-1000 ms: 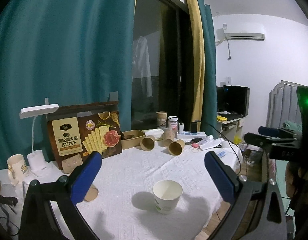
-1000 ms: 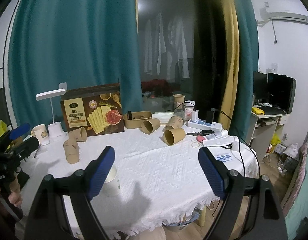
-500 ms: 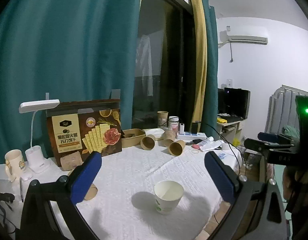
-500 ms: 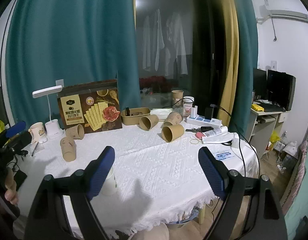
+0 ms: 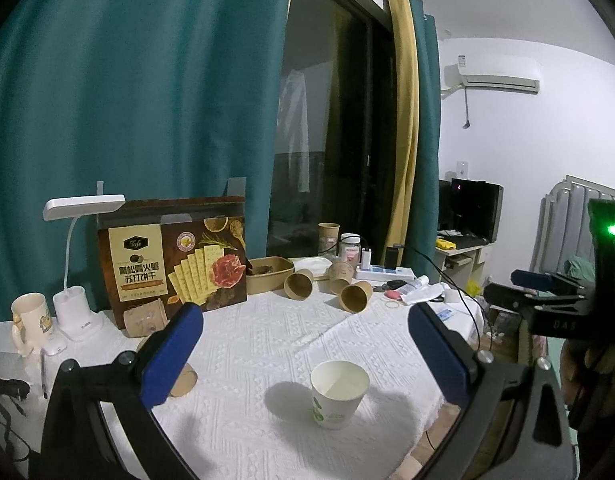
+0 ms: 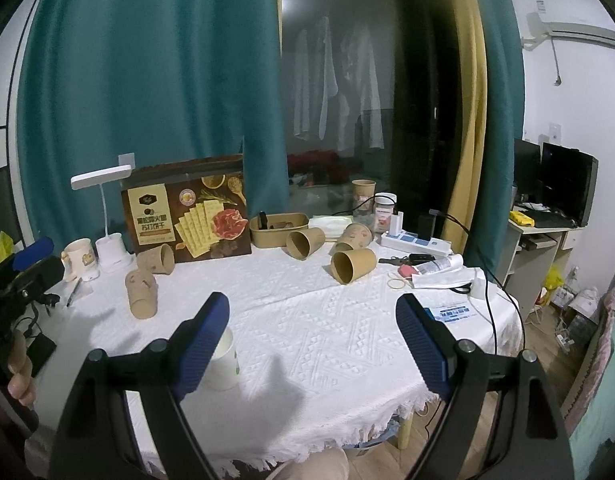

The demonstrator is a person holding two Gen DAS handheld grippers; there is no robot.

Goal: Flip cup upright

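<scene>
A white paper cup (image 5: 338, 394) with a green logo stands upright, mouth up, on the white tablecloth (image 5: 267, 344), between and a little beyond my left gripper's (image 5: 303, 344) open blue fingers. The gripper is empty and held above and behind the cup. In the right wrist view the same cup (image 6: 224, 364) is partly hidden behind the left finger of my right gripper (image 6: 313, 332), which is open and empty near the table's front edge.
Several brown paper cups lie on their sides at the back (image 6: 353, 265) (image 6: 305, 243) and left (image 6: 142, 294). A cracker box (image 6: 187, 216), desk lamp (image 6: 107, 216), mug (image 6: 77, 262), brown tray (image 6: 278, 230) and power strip (image 6: 415, 240) line the back. The table edge (image 6: 347, 428) is near.
Both grippers have drawn back and risen slightly from the table. The white cup stays upright in the same spot. Both grippers remain open.
</scene>
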